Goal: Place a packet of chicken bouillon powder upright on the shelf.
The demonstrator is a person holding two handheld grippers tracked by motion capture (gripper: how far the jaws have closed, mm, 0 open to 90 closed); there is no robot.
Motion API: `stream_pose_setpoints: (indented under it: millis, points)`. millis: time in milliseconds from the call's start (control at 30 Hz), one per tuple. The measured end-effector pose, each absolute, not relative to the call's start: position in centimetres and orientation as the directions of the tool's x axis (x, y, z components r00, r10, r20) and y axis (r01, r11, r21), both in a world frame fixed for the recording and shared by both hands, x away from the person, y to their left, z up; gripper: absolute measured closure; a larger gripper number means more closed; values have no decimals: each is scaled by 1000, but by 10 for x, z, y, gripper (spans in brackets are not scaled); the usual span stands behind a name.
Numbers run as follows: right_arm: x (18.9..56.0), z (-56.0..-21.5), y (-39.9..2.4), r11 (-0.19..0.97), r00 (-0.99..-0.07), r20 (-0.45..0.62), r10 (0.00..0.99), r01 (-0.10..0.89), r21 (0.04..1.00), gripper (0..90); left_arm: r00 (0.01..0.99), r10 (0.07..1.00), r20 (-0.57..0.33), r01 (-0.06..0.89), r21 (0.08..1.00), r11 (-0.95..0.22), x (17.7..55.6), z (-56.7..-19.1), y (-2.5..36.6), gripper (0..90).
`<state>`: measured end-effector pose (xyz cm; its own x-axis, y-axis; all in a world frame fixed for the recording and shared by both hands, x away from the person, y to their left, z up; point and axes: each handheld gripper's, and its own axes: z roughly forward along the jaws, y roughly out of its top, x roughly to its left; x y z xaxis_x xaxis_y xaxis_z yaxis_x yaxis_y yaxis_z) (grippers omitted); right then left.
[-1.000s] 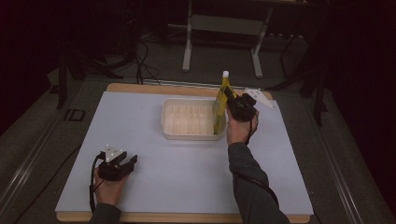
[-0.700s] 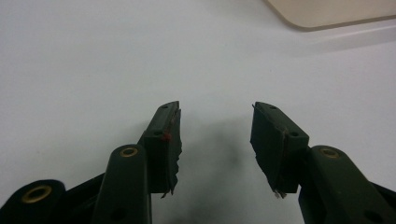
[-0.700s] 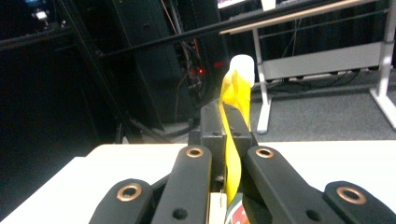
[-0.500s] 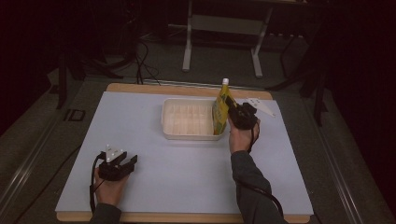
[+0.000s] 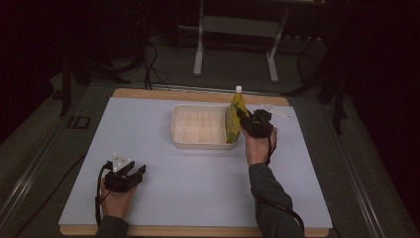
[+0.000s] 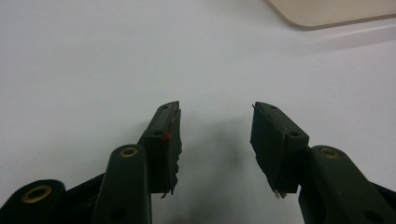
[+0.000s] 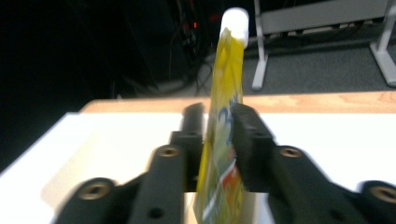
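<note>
A yellow pouch with a white cap stands upright at the right end of a shallow white tray. My right gripper is shut on the yellow pouch; in the right gripper view the pouch is pinched between the two black jaws of the right gripper. My left gripper rests low on the table near the front left, open. In the left gripper view the left gripper has nothing between its jaws, only bare white table.
The white table top has a wooden rim at the back. A small white flat thing lies behind the right hand. A corner of the tray appears at the top of the left gripper view. Dark floor, cables and a stand lie beyond.
The right hand has drawn the pouch slightly nearer and lower along the tray's right end. The left gripper has stayed in place.
</note>
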<state>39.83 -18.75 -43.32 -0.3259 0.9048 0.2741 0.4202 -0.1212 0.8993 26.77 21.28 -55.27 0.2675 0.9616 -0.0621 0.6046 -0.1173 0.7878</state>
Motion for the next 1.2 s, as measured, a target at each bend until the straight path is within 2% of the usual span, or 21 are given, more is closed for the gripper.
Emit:
stream_pose_setpoints:
  millis: [100, 367, 867, 1200]
  points:
    - [401, -434, -189, -93, -343, 274, 898, 462, 882, 629, 268, 961, -60, 605, 787, -120, 268, -553, 213, 529]
    - [399, -429, -198, 17, -392, 211, 895, 504, 864, 534, 267, 962, -61, 605, 787, -118, 268, -553, 213, 527]
    - [379, -419, -215, 174, -502, 135, 854, 522, 835, 509, 262, 963, -60, 605, 788, -116, 268, -553, 213, 525]
    - [364, -433, -222, 271, -571, 133, 810, 566, 778, 484, 243, 968, -58, 609, 786, -106, 268, -553, 213, 515]
